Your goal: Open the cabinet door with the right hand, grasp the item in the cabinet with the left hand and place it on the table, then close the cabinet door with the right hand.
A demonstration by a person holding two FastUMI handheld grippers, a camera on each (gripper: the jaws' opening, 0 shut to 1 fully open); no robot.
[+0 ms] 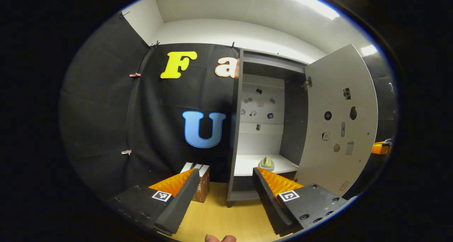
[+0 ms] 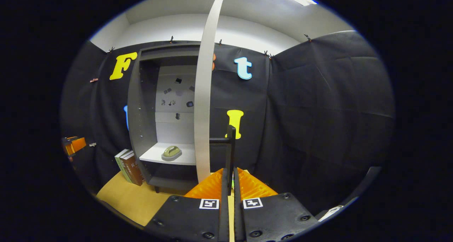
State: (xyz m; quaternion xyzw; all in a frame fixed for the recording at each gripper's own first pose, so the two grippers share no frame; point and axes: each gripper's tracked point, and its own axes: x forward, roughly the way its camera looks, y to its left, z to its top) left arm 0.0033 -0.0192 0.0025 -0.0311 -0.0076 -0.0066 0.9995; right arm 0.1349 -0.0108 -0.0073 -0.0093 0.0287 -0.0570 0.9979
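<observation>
place: staged recording booth, not a home | walls: black cloth (image 2: 318, 104) clipped up below a white wall and ceiling light (image 1: 304, 1) | furniture: lone grey cabinet (image 1: 237, 128) with small stickers inside, door (image 1: 339, 121) open | surface: wooden table (image 2: 131, 199) with books (image 2: 128, 166)

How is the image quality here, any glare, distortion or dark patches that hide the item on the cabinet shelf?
Left gripper view: ceiling light blown out, fisheye bows the open cabinet door; the green item on the lit shelf reads sharp beyond the open left claw. Right gripper view: door edge curves strongly; item clear, space under the shelf in shadow; right claw shut on the door handle.
</observation>
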